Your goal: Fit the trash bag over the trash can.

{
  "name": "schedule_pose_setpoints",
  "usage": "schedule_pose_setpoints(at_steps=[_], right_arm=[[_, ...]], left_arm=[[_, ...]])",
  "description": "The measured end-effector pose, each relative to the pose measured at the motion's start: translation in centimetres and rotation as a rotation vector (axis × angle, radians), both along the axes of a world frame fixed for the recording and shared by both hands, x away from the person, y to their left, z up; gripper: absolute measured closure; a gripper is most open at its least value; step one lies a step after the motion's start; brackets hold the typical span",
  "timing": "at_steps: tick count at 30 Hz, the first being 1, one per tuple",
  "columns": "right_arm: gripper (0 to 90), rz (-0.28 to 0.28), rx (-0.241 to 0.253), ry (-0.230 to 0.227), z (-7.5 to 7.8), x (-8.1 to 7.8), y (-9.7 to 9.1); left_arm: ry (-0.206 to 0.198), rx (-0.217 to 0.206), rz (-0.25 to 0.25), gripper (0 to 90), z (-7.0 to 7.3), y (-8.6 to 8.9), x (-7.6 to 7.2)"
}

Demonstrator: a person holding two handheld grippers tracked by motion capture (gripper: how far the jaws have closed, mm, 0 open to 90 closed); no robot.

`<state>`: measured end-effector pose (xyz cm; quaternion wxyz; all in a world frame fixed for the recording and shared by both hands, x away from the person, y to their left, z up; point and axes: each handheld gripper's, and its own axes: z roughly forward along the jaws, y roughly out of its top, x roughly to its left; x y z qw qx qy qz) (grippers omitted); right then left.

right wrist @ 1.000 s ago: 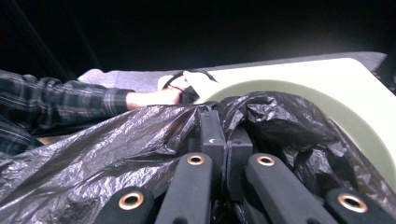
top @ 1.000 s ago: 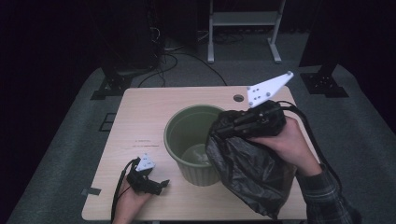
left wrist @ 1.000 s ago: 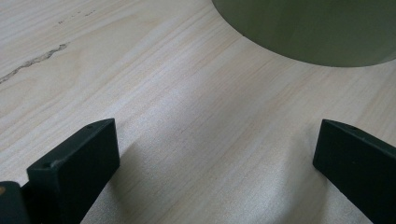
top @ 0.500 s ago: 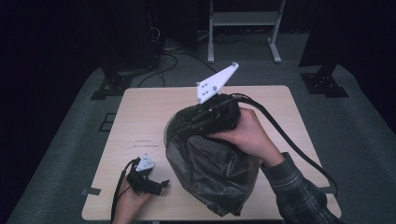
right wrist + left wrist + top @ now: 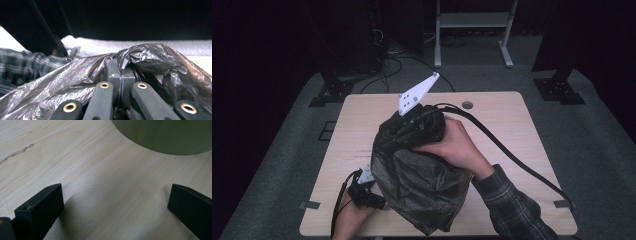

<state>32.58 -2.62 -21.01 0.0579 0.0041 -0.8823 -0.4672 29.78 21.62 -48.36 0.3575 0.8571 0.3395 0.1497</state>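
At the left of the high view the left claw (image 5: 371, 196) rests low on the tabletop (image 5: 502, 125) near the front edge, and in the left gripper view its 2 jaws stand wide apart with nothing but bare wood between them; the curved green wall of the bin (image 5: 162, 135) rises just beyond, close but not touching them. Moving right, the black bag (image 5: 422, 180) drapes over where the bin stands, so that in the high view the bin is hidden under it. The bag's long axis runs from its bunched top at the back, near the middle of the tabletop, down and forward to its loose tail, which points toward the person at the front edge. The right claw (image 5: 414, 127) holds that bunched top: in the right gripper view its jaws are pressed together on a fold of crinkled plastic (image 5: 150, 60), with the hand (image 5: 457, 145) wrapped around the gripper. The step in hand looks like bringing the bag over the bin to line it. I cannot tell where the bag's mouth is, or whether any of it has caught the rim. The next move probably calls for the left claw to rise from the wood and pinch a free edge, so that the 2 can spread the mouth open over the rim.
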Motion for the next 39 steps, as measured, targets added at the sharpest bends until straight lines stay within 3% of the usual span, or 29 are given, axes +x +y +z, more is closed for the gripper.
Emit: schedule_pose_setpoints(at_steps=[3, 10, 13, 15, 19, 28, 30, 35, 36, 39], right_arm=[[89.4, -0.019, 0.007, 0.004, -0.3, 0.4, -0.7], [89.3, -0.131, -0.028, 0.014, -1.5, 2.4, -4.1], [89.2, -0.157, -0.043, 0.005, -1.8, 2.8, -4.8], [89.1, -0.183, -0.028, 0.027, -2.3, 3.5, -6.0], [88.9, -0.233, -0.072, 0.030, -3.4, 4.5, -6.8], [88.8, -0.281, -0.097, 0.054, -4.8, 5.5, -8.4], [88.8, -0.276, -0.081, 0.061, -5.0, 5.5, -8.6], [88.8, -0.292, -0.098, 0.063, -5.5, 5.5, -9.0], [88.8, -0.292, -0.098, 0.063, -5.5, 5.5, -9.0], [88.7, -0.302, -0.113, 0.054, -5.5, 5.6, -9.1]], left_arm=[[0.000, 0.000, 0.000, 0.0, 0.0, 0.0, 0.0], [0.002, -0.002, -0.001, 0.0, 0.0, 0.0, 0.0], [0.001, 0.000, -0.002, 0.0, 0.0, 0.0, 0.0], [0.001, 0.000, -0.002, 0.0, 0.0, 0.0, 0.0], [0.002, -0.001, -0.002, 0.0, 0.0, 0.0, 0.0], [0.002, -0.016, -0.002, 0.0, 0.2, 0.2, 0.0], [-0.010, -0.023, -0.005, 0.0, 0.8, 0.4, -0.1], [-0.061, -0.081, -0.009, 0.0, 3.5, 1.3, -0.7], [-0.061, -0.081, -0.009, 0.0, 3.5, 1.3, -0.7], [-0.098, -0.096, -0.027, 0.0, 5.4, 1.5, -1.0]])
